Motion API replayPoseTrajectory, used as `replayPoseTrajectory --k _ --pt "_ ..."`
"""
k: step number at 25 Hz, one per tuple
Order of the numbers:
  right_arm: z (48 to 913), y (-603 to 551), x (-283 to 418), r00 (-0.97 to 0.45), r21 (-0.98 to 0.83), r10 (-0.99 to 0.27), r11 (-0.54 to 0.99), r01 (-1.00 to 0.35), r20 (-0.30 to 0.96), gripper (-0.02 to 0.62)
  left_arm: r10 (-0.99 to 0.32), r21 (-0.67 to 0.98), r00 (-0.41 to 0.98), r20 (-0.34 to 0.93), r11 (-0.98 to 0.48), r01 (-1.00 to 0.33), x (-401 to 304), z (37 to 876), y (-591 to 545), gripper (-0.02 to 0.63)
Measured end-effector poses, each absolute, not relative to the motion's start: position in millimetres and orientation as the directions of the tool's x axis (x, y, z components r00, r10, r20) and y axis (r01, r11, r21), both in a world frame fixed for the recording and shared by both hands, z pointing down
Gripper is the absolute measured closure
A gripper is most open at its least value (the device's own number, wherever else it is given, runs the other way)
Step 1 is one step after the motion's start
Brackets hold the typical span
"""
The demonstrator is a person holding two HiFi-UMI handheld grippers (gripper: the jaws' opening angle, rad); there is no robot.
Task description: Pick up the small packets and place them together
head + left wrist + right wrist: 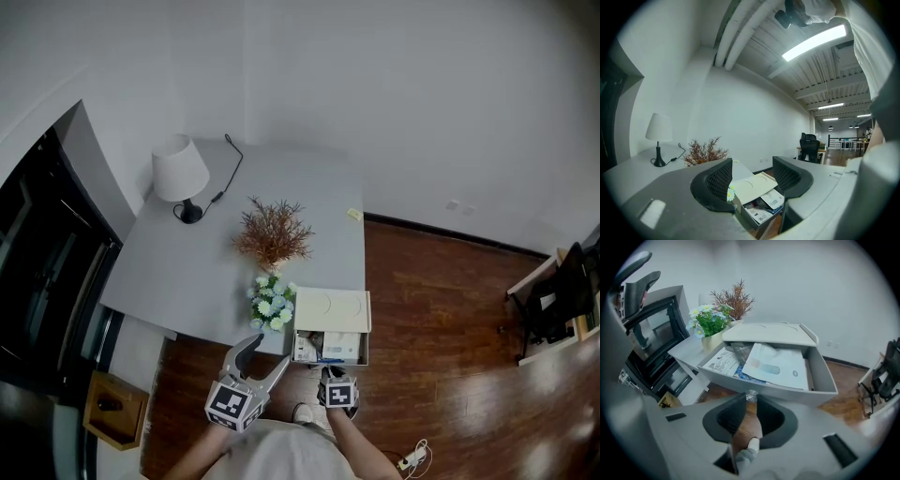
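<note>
A grey drawer (365, 349) stands pulled out of a cream box (333, 306) at the table's near edge. It holds a large white packet (776, 366), a printed packet (719, 363) and a crinkly clear bag (739, 350). My right gripper (751, 399) hovers just in front of the drawer's front wall (797, 393) and points steeply down. Its jaws are nearly together, with a small clear packet (751, 395) pinched at the tips. My left gripper (752, 180) is open and empty to the left of the drawer (761, 208). In the head view my left gripper (270, 350) and my right gripper (330, 373) sit below the table edge.
On the grey table (187, 272) stand a white lamp (180, 173), a dried reddish plant (272, 232) and a flower bunch (270, 302) close to the drawer's left. A wooden box (114, 408) sits on the floor at the left, and an office chair (562, 291) at the right.
</note>
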State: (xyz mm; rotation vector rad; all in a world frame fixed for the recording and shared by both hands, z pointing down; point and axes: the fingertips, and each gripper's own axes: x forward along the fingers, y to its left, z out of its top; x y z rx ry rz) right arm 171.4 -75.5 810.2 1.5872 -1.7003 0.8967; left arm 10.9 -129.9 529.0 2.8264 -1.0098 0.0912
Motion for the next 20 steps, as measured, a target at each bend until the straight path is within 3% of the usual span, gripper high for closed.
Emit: replayPoseTrajectory --k 14,20 --pt "813 -62 168 -0.076 -0.048 -0.588 0.064 -0.997 0.805 0.524 -0.613 0.107 0.784 0.094 -0.777 -0.621 13 527 -122 0.353" --pt "815 -54 180 -0.098 -0.072 -0.631 0.067 -0.995 0.769 0.486 -0.625 0.108 0.776 0.091 -0.768 -0.631 6 526 -124 0.353"
